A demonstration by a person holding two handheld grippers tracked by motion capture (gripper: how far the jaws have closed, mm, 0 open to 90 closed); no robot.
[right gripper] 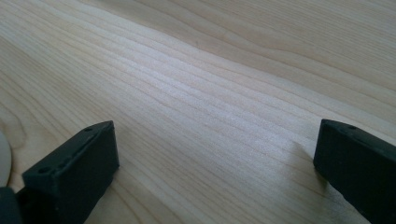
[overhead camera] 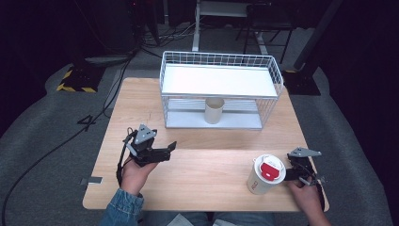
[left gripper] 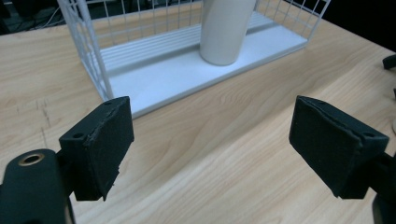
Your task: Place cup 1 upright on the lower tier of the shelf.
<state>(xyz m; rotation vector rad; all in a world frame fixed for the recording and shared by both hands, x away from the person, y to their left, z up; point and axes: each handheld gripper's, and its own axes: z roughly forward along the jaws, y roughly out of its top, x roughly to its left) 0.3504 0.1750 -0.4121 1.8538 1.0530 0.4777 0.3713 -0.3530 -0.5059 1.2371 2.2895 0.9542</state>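
Wooden table point(overhead camera: 197, 165), cup point(left gripper: 226, 28) top cropped

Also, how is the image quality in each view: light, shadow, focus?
High view: the table is evenly lit and its surroundings are dark; the cup is a little soft. Left gripper view: the wood grain is sharp, the rack is clear, the near pads are slightly soft. Right gripper view: bright sheen on the wood, a soft shadow beside the pad, the far grain blurred.

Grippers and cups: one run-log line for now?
left gripper open, empty | right gripper open, empty | lidded cup on table | plain cup in rack
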